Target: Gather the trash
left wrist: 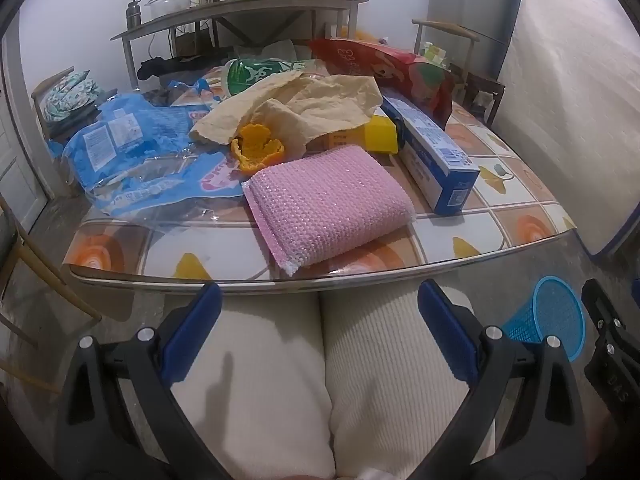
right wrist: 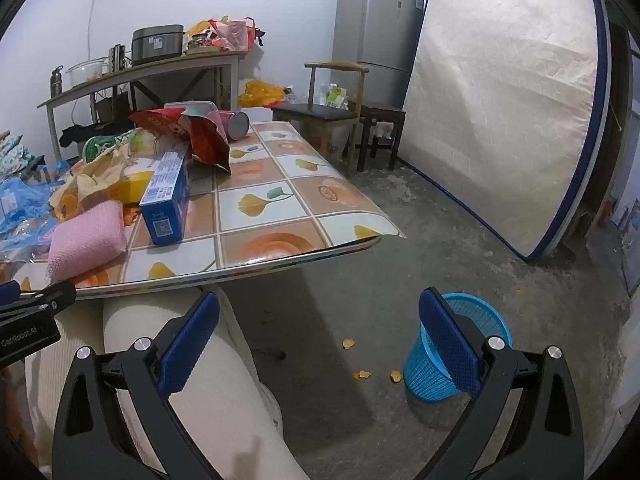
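Observation:
Trash lies heaped on the patterned table (left wrist: pixel 400 252): an orange peel (left wrist: pixel 258 148), crumpled tan paper (left wrist: pixel 304 104), blue plastic wrappers (left wrist: pixel 132 152), a red snack bag (left wrist: pixel 384 68) and a green cup (left wrist: pixel 256 70). A pink sponge (left wrist: pixel 328 204) lies nearest the front edge. My left gripper (left wrist: pixel 320 332) hangs open below the table edge, over the person's white-trousered knees, holding nothing. My right gripper (right wrist: pixel 320 340) is open and empty too, off the table's right corner. A blue mesh bin (right wrist: pixel 448 352) stands on the floor behind its right finger.
A blue box (left wrist: pixel 436 156) and a yellow box (left wrist: pixel 380 134) lie beside the sponge. Peel scraps (right wrist: pixel 362 374) dot the concrete floor near the bin. A chair (right wrist: pixel 324 116), fridge (right wrist: pixel 376 28) and leaning mattress (right wrist: pixel 508 108) stand to the right; a cluttered side table (left wrist: pixel 248 4) is behind.

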Demonstrator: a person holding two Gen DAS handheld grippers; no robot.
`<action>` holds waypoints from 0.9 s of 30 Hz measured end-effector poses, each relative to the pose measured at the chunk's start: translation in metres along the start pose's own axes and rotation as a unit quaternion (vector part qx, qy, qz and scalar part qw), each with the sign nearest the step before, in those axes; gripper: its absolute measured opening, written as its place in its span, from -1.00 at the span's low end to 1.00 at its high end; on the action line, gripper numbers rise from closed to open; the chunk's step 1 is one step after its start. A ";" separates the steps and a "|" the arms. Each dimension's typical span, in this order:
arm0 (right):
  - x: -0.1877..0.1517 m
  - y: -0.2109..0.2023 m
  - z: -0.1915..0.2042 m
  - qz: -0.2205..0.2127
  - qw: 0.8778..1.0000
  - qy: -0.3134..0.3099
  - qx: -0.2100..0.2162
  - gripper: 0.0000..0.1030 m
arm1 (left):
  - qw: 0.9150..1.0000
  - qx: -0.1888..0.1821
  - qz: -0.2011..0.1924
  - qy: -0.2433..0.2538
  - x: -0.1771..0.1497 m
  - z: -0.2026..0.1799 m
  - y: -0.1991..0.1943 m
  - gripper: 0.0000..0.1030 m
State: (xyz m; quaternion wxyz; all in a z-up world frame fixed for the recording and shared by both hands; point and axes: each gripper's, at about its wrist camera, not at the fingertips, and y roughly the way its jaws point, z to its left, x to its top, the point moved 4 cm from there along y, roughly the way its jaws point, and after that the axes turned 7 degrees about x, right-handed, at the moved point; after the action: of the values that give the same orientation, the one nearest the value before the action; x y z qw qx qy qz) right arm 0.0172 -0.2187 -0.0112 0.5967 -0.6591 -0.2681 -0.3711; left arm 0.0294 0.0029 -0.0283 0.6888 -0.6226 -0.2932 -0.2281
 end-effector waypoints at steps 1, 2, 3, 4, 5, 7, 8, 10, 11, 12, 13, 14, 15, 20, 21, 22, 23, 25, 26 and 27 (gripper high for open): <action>0.000 -0.001 0.002 0.000 1.000 -0.001 -0.001 0.89 | 1.000 0.000 0.000 0.000 0.000 0.000 0.000 0.84; 0.000 -0.001 0.002 0.000 1.000 -0.001 -0.001 0.89 | 1.000 0.000 -0.001 0.000 0.000 0.000 0.000 0.84; 0.000 0.000 0.002 0.000 1.000 -0.001 -0.001 0.89 | 1.000 0.000 -0.002 -0.001 0.000 0.001 -0.001 0.84; 0.001 0.000 0.002 -0.001 1.000 -0.001 -0.001 0.89 | 1.000 0.000 -0.002 -0.001 0.000 0.001 0.000 0.84; 0.001 0.001 0.003 -0.001 1.000 -0.001 -0.001 0.89 | 1.000 -0.001 -0.002 -0.001 0.000 0.001 0.000 0.84; 0.000 0.000 0.003 0.000 1.000 -0.001 -0.001 0.89 | 1.000 0.000 -0.002 -0.003 0.001 0.001 0.000 0.84; 0.000 0.000 0.002 0.000 1.000 -0.002 -0.001 0.89 | 1.000 0.001 -0.002 -0.004 0.000 0.002 0.000 0.84; 0.001 0.001 0.004 0.000 1.000 -0.002 0.000 0.89 | 1.000 0.001 -0.001 -0.006 0.000 0.002 0.000 0.84; 0.001 0.002 0.004 0.001 1.000 -0.002 0.000 0.89 | 1.000 0.001 -0.002 -0.005 0.000 0.002 0.000 0.84; 0.001 0.001 0.003 0.001 1.000 -0.002 0.000 0.89 | 1.000 0.001 -0.002 -0.005 0.000 0.002 -0.001 0.84; 0.001 0.001 0.005 0.001 1.000 -0.004 0.000 0.89 | 1.000 0.001 -0.002 -0.006 0.000 0.002 -0.001 0.84; 0.001 0.001 0.005 0.001 1.000 -0.005 0.000 0.89 | 1.000 0.001 -0.001 -0.006 0.000 0.002 -0.001 0.84; 0.001 0.001 0.005 0.001 1.000 -0.005 0.000 0.89 | 1.000 0.001 -0.001 -0.005 0.000 0.002 -0.001 0.84; 0.001 0.002 0.005 0.002 1.000 -0.004 0.000 0.89 | 1.000 0.001 -0.001 -0.006 0.000 0.002 -0.001 0.84; 0.000 0.002 0.005 0.002 1.000 -0.003 0.000 0.89 | 1.000 0.001 -0.001 -0.006 0.000 0.002 -0.001 0.84; 0.000 0.002 0.005 0.002 1.000 -0.003 0.000 0.89 | 1.000 0.001 -0.001 -0.006 0.000 0.002 0.000 0.84; 0.000 0.002 0.005 0.002 1.000 -0.003 0.000 0.89 | 1.000 0.001 -0.001 -0.005 0.000 0.002 0.000 0.84; 0.000 0.002 0.005 0.002 1.000 -0.003 0.000 0.89 | 1.000 0.000 0.000 -0.005 0.000 0.003 0.001 0.84; 0.000 0.002 0.005 0.002 1.000 -0.003 0.000 0.89 | 1.000 0.000 0.000 -0.005 0.000 0.003 0.001 0.84; 0.000 0.002 0.005 0.003 1.000 -0.003 0.000 0.89 | 1.000 0.000 0.000 -0.005 -0.001 0.003 0.001 0.84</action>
State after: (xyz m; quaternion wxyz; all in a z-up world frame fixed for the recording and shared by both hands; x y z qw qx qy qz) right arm 0.0197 -0.2143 -0.0126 0.5968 -0.6611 -0.2681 -0.3672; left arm 0.0291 0.0057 -0.0291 0.6873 -0.6236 -0.2971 -0.2248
